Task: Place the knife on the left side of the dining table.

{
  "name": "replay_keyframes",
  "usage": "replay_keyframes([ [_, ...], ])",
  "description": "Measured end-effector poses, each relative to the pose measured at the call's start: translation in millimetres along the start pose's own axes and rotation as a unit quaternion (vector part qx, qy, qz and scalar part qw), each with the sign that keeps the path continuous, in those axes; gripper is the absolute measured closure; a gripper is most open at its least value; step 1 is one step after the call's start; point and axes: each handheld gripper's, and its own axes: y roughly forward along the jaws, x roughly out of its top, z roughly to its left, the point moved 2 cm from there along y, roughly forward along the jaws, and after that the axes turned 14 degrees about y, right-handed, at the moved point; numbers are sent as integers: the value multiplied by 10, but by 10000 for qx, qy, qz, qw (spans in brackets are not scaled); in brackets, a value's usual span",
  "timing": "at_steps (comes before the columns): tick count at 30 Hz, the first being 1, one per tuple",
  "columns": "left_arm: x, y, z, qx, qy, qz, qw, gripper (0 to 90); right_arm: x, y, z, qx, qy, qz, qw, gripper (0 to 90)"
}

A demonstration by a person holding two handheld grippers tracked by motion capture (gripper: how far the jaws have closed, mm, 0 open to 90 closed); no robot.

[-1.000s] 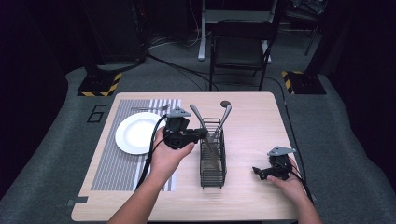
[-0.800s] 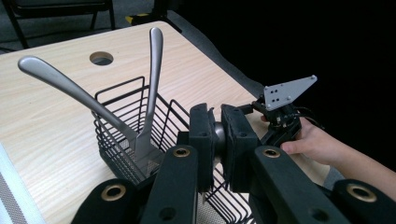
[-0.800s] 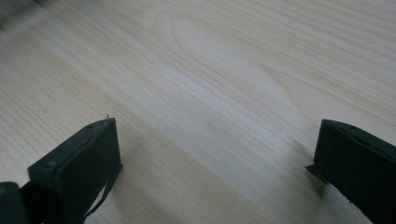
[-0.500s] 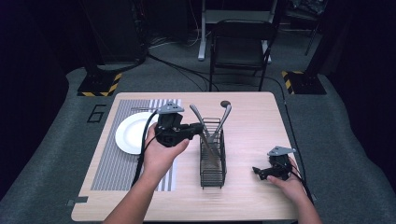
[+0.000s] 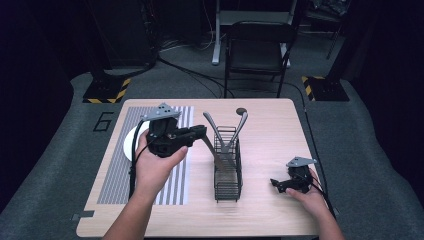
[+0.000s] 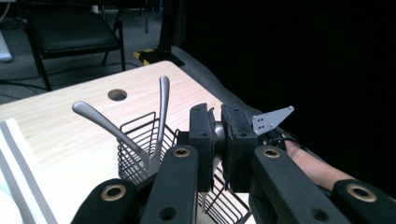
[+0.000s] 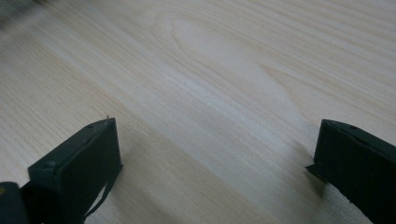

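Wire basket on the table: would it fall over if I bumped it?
Probably yes. The wire basket is tall and narrow, so a sideways bump could tip it. The two metal handles lean out above its rim, likely making it top-heavy. It looks thin-wired and light, so it may slide on the smooth table first.

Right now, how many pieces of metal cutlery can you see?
3. Two silver handles lean in the black wire basket, one left, one right. The left gripper lifts a third. More may be hidden.
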Motion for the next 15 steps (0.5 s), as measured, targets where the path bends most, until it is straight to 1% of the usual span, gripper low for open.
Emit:
replay_keyframes([
  [3,31,-84,-4,-8,17,-61,10000,835,0,0,0,0,0,0,10000,0],
  [6,59,-156,-6,36,51,-143,9999,836,0,0,0,-1,1,0,10000,0],
  [9,80,-219,-1,55,61,-168,9998,835,0,1,-1,6,-7,-5,10000,0],
  [13,93,-276,23,118,62,-234,9996,836,0,0,0,1,0,1,10000,0],
  [15,91,-297,29,116,32,-226,9997,835,0,0,0,0,1,1,10000,0],
])
